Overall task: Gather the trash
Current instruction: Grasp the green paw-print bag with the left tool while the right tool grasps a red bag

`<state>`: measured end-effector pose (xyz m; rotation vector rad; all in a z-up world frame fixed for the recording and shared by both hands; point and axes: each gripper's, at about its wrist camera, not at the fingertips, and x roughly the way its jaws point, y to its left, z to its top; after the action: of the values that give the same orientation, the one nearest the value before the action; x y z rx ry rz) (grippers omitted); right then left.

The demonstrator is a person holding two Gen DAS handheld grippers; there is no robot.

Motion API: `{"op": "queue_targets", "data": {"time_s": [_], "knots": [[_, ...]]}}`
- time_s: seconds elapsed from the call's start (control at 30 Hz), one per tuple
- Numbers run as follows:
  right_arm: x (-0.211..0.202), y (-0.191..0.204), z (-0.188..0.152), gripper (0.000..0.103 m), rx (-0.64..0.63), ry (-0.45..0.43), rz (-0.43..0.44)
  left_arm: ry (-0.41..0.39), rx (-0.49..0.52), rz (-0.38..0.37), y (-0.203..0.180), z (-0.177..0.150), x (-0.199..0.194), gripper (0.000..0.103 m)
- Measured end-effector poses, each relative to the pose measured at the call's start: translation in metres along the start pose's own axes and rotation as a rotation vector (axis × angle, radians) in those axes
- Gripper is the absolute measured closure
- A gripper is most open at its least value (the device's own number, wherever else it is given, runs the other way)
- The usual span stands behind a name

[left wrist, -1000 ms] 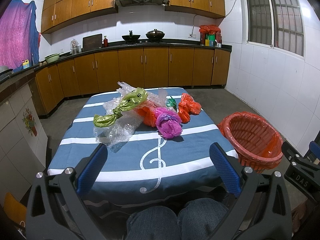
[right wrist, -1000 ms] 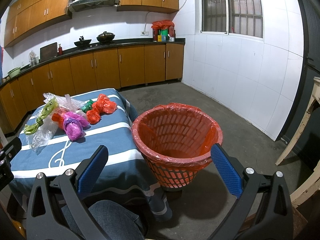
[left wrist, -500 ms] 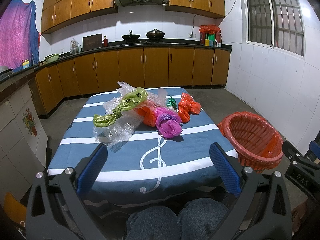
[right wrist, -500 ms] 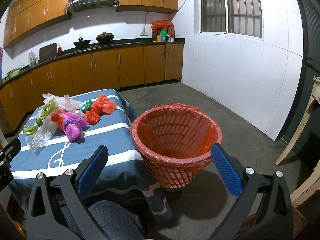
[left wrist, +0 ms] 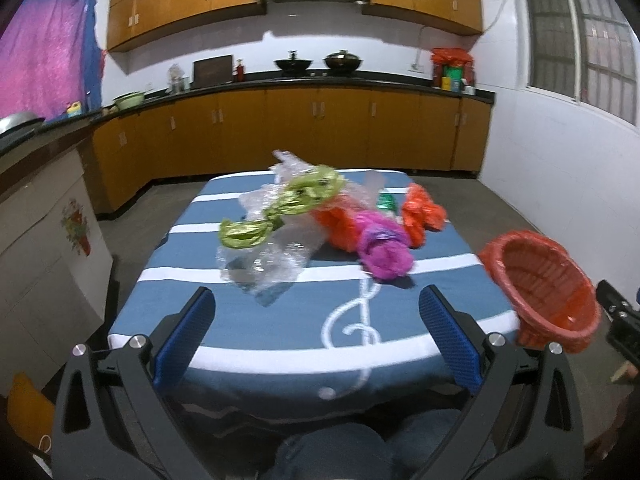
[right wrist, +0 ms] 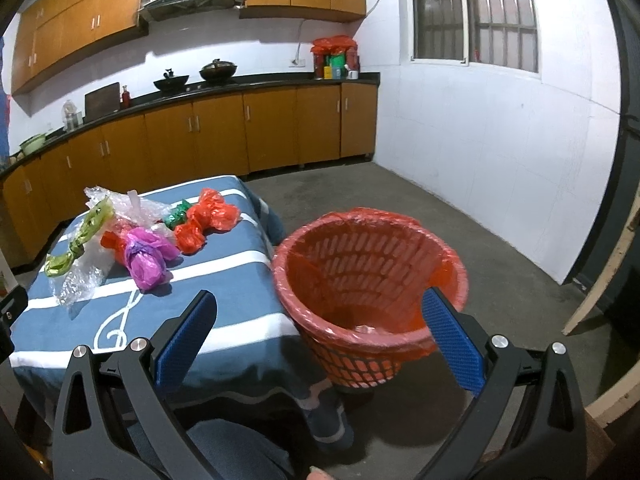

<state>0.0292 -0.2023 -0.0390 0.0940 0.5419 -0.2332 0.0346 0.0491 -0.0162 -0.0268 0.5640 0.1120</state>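
Note:
A heap of crumpled plastic trash lies on the blue striped table [left wrist: 280,320]: a clear wrap [left wrist: 268,264], a yellow-green wrapper [left wrist: 280,212], a purple bag [left wrist: 384,252], orange bags [left wrist: 422,214] and a small green piece [left wrist: 386,201]. An orange basket [left wrist: 540,280] lined with an orange bag stands on the floor right of the table. My left gripper [left wrist: 318,336] is open over the table's near edge, short of the heap. My right gripper [right wrist: 318,338] is open, hanging before the basket [right wrist: 368,276]; the purple bag [right wrist: 146,260] lies to its left.
Wooden kitchen cabinets [left wrist: 320,132] with a dark counter run along the back wall. A person's knees [left wrist: 340,452] sit under the near table edge. A pale wooden plank [right wrist: 600,272] leans at the far right. Bare concrete floor [right wrist: 440,208] spreads behind the basket.
Both grippers have risen and moved slightly forward; the left wrist view is blurred by the motion and the table sits lower in it. The trash and the basket have not moved.

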Motion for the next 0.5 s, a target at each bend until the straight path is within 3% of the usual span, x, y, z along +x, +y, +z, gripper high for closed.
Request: {"op": "queue_targets", "data": {"time_s": [0.3, 0.5], "knots": [[0.052, 0.034, 0.021, 0.002, -0.029, 0.015, 0.063, 0.024, -0.059, 0.059, 0.042, 0.028, 0.065, 0.004], [0.095, 0.059, 0.039, 0.005, -0.024, 0.012, 0.114, 0.009, -0.052, 0.046, 0.056, 0.056, 0.119, 0.019]]}}
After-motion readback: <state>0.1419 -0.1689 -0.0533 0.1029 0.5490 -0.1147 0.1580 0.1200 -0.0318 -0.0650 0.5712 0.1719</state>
